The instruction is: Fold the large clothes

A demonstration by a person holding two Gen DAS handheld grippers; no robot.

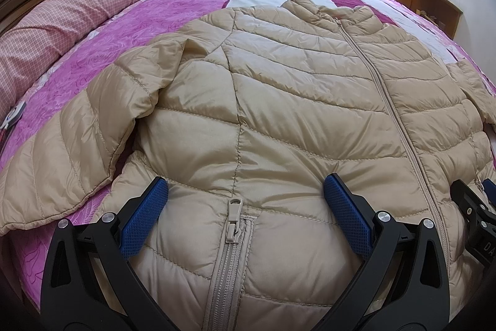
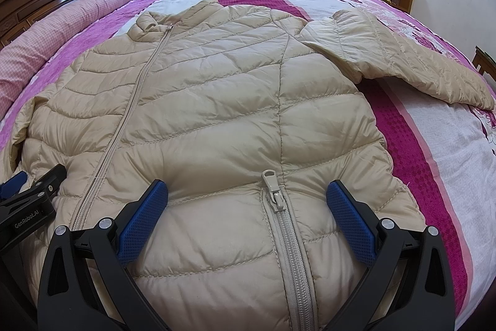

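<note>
The blue textured pads (image 1: 145, 219) of the left gripper (image 1: 246, 191) are spread wide above the hem region of a beige quilted down jacket (image 1: 294, 101), a pocket zipper pull (image 1: 233, 214) lying between them. The right gripper (image 2: 248, 191) is likewise held wide apart over the jacket's other pocket zipper (image 2: 274, 191); contact with the fabric cannot be judged. The jacket is laid flat, zipped, on a pink-and-white patterned bedspread (image 2: 434, 163), sleeves spread outward from it.
</note>
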